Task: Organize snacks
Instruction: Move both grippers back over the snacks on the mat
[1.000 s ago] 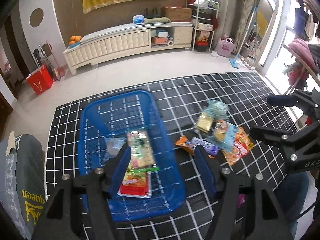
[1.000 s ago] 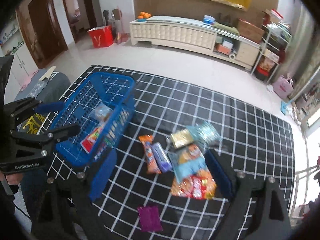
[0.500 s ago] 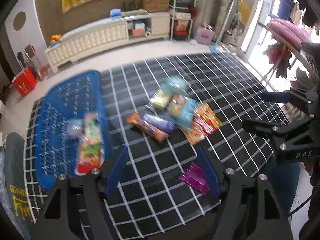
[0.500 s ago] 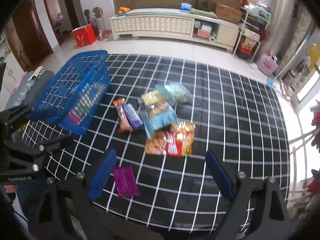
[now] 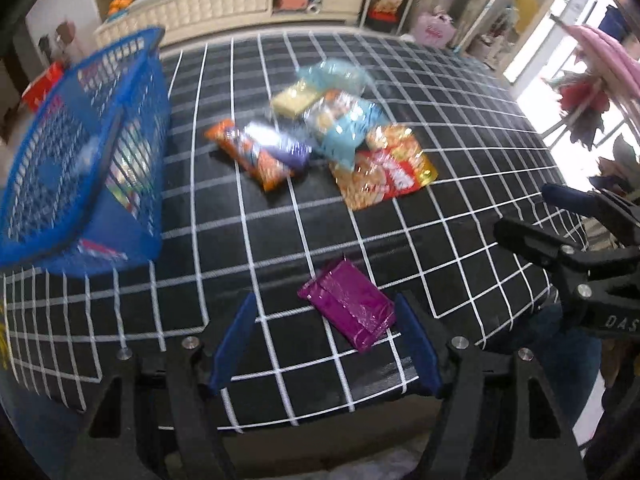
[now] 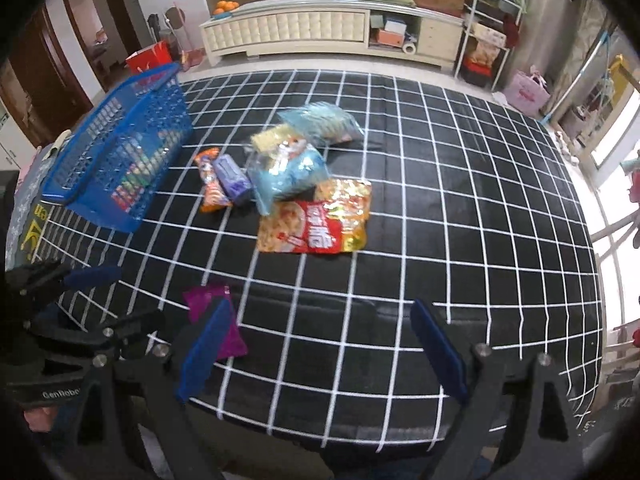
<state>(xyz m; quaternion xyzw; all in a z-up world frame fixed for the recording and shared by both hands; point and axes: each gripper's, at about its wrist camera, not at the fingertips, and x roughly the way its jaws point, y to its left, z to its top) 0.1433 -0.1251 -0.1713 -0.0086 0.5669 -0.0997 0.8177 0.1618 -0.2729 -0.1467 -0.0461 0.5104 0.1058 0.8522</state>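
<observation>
Plainly the snacks are only partly sorted: the purple packet [image 5: 347, 305] lies alone on the checked cloth [image 5: 460, 120] near the front edge, just ahead of the left gripper [image 5: 324, 340], whose blue fingers [image 5: 234, 342] are opening and stand to either side of the packet's near end without pressing on it. Farther back sits a loose heap that is not yet put away: a red and yellow bag [image 6: 316, 222], a light blue bag [image 6: 288, 172], an orange packet [image 6: 211, 186] with a violet one [image 6: 232, 174] touching it, a pale yellow packet [image 6: 272, 138] and a clear bluish bag [image 6: 320, 120] behind. The blue basket [image 5: 72, 152] stands at the left side of the cloth, well apart from the purple packet, and some wrappers already show through its mesh, though how many cannot be told. The right gripper [image 6: 320, 348] hangs over bare cloth with its fingers spread wide and nothing between them. Judging by this, a small share is done; the purple packet looks like the next pick, and the whole heap remains.
</observation>
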